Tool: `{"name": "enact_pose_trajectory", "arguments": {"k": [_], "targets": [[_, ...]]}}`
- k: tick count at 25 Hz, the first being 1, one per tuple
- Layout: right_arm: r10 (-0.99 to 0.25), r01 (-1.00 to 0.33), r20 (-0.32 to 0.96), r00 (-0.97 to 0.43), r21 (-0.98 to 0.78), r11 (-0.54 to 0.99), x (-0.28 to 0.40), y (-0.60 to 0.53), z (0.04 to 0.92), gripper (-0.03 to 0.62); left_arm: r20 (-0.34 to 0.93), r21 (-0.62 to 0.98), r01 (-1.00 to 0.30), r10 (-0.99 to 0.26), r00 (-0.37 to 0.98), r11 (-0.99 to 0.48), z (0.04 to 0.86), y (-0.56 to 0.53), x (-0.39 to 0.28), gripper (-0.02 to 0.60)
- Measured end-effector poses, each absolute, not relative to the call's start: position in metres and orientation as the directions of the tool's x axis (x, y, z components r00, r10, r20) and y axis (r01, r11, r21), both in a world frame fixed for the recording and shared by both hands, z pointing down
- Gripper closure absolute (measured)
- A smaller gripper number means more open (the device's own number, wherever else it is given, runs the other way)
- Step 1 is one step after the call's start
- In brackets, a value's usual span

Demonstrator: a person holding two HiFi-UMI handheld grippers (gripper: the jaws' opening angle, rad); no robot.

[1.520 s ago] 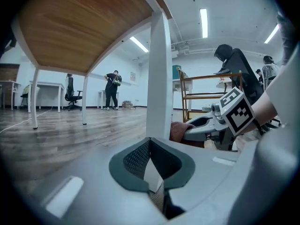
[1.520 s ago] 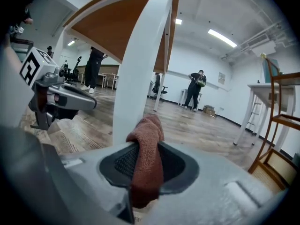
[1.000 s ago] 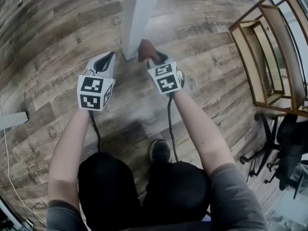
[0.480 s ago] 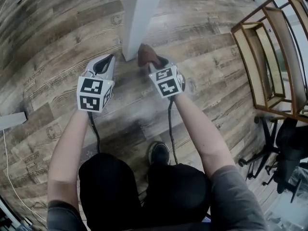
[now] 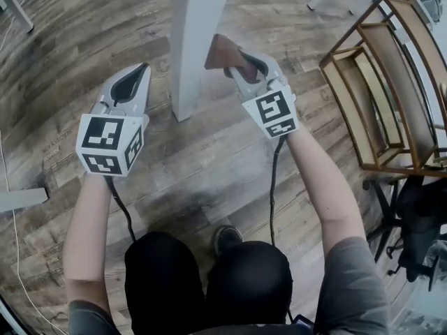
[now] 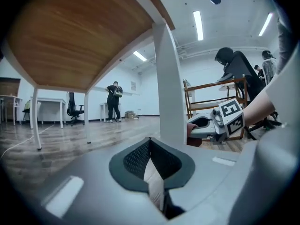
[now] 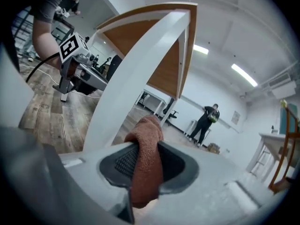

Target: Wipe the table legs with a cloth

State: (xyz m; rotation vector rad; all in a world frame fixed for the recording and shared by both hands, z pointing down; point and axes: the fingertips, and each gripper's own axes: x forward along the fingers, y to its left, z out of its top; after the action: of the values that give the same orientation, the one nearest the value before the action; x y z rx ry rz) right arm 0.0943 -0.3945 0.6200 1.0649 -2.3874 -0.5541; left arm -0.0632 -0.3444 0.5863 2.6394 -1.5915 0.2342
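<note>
Over the last second both claws have risen from the foot of the table leg (image 5: 195, 40) to a point higher up its length, and in the head view they now sit larger and closer. I read this as an upward wiping stroke along the leg's right side, with the lower part probably already covered.

The right claw (image 5: 239, 61) is clamped on the cloth (image 5: 223, 51), a rust-brown, nubbly piece bunched into a thick fold that sticks out past the jaw tips. Its free end lies right at the leg's right face and appears to touch it, though the contact itself is hard to confirm.

The left claw (image 5: 133, 86) is closed on nothing, hanging just to the leg's left. The wooden underside of the tabletop (image 6: 70, 36) spreads above.
</note>
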Motion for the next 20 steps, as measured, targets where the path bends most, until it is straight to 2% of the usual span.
{"name": "enact_pose_trajectory", "arguments": {"k": [4, 10, 17, 20], "targets": [[-0.761, -0.543, 0.134, -0.635, 0.623, 0.563, 0.084, -0.409, 0.534, 0.509, 0.101, -0.066, -0.871, -0.872, 0.479, -0.487, 0.529, -0.348, -0.055, 0.563], [-0.745, -0.568, -0.027, -0.667, 0.666, 0.484, 0.069, -0.431, 0.420, 0.510, 0.040, -0.085, -0.881, -0.885, 0.464, -0.465, 0.463, -0.362, -0.056, 0.563], [-0.663, -0.513, -0.114, -0.740, 0.733, 0.446, 0.031, -0.429, 0.347, 0.510, -0.034, -0.087, -0.896, -0.897, 0.440, -0.436, 0.406, -0.376, -0.060, 0.563], [-0.632, -0.455, -0.091, -0.770, 0.772, 0.443, 0.021, -0.425, 0.346, 0.510, -0.046, -0.097, -0.898, -0.899, 0.436, -0.430, 0.403, -0.375, -0.058, 0.563]]}}
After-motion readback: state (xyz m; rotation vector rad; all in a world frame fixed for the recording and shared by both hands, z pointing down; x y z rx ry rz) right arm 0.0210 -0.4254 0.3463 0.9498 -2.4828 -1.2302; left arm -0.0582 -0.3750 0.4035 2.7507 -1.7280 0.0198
